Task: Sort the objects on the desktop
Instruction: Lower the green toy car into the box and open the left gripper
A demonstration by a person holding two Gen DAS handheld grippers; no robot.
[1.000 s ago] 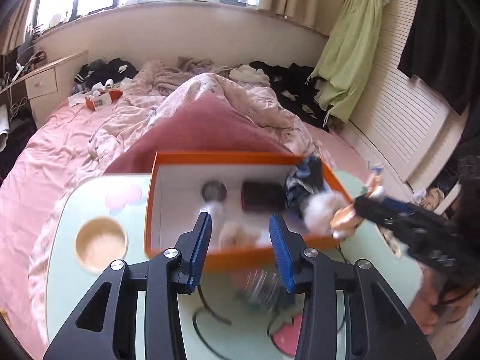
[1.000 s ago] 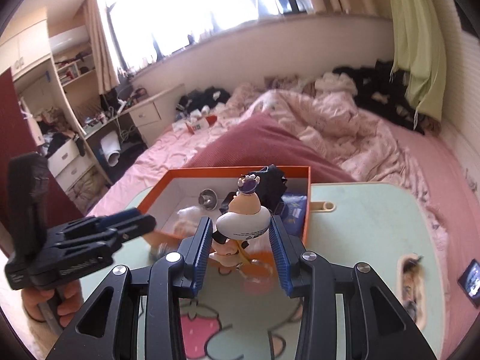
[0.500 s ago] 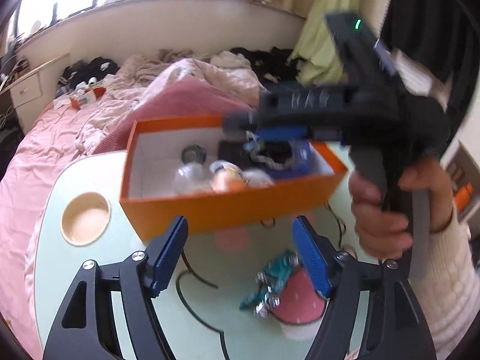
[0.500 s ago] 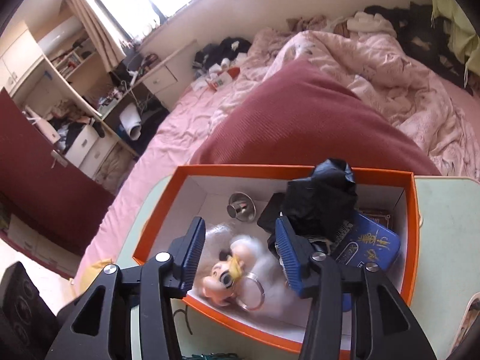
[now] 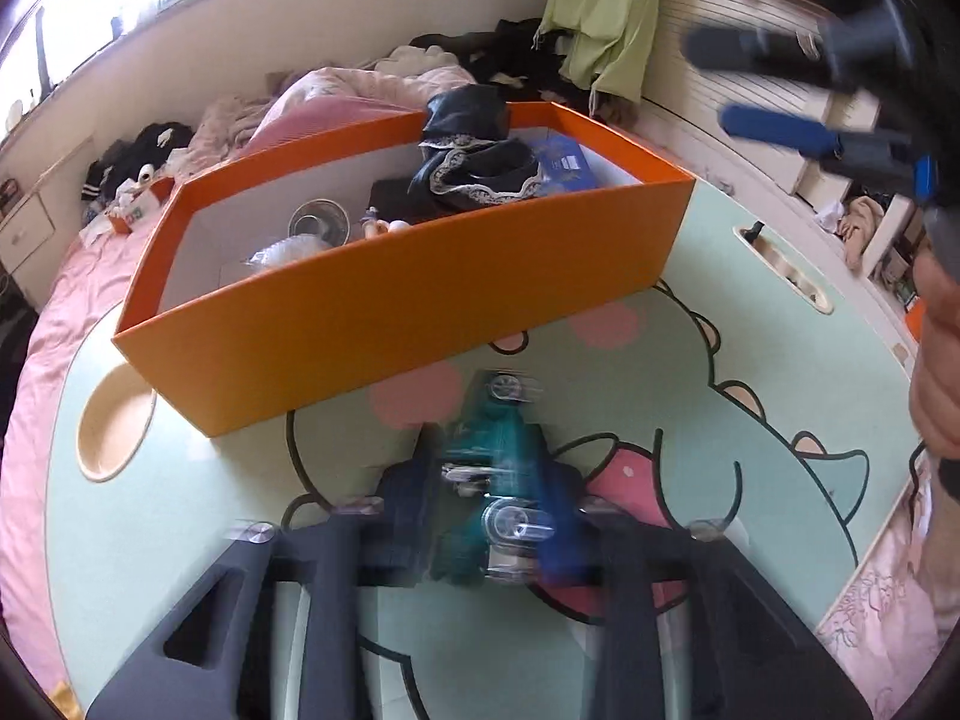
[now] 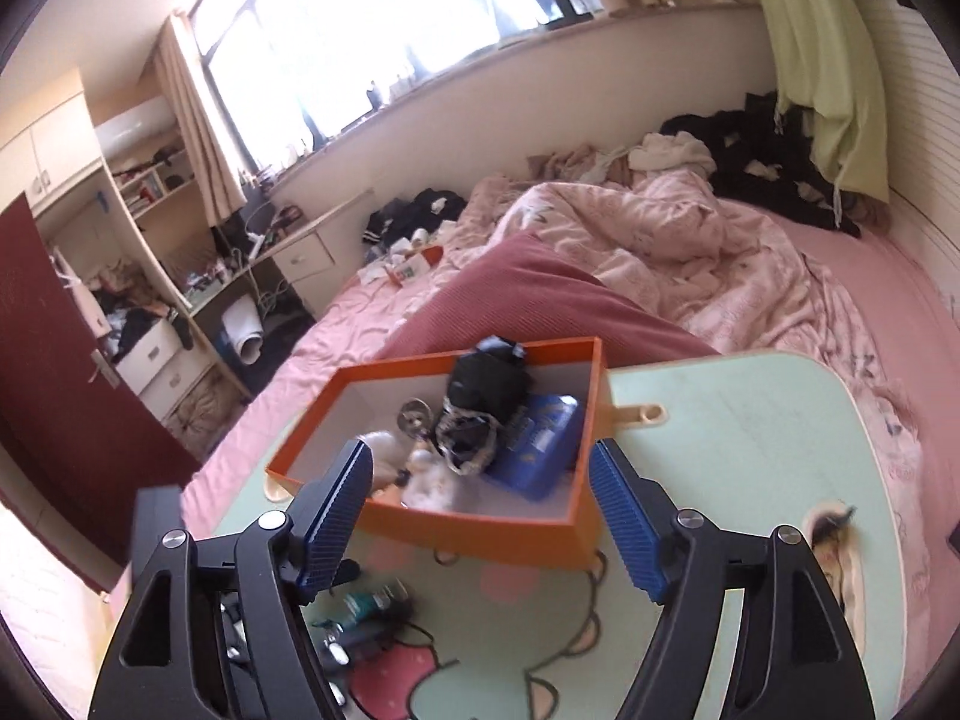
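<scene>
One toy [image 5: 498,480], teal with clear wheels, was seen between the fingers of the left tongs [image 5: 489,504] on the surface [image 5: 750,330], just in front of the orange box [image 5: 420,300]. Half a second before, these tongs were spread wide above the same toy; now they were closing around it, and the picture is too blurred to tell if the pads were already pressed on it. The right tongs [image 6: 480,516] were opening and nothing was held between them. The small doll that was carried in them one second earlier was now left inside the box, near the black cloth [image 6: 486,387] and the blue tin [image 6: 540,450], and the tongs were pulled back from the box, which was seen under them at some distance.

For the task this was judged to mean that one more object was sorted and the toy was the next one. It was probably the last loose object on the surface, although the near edge was hidden by the tongs. A lift and a short carry over the front wall of the box were still needed.
</scene>
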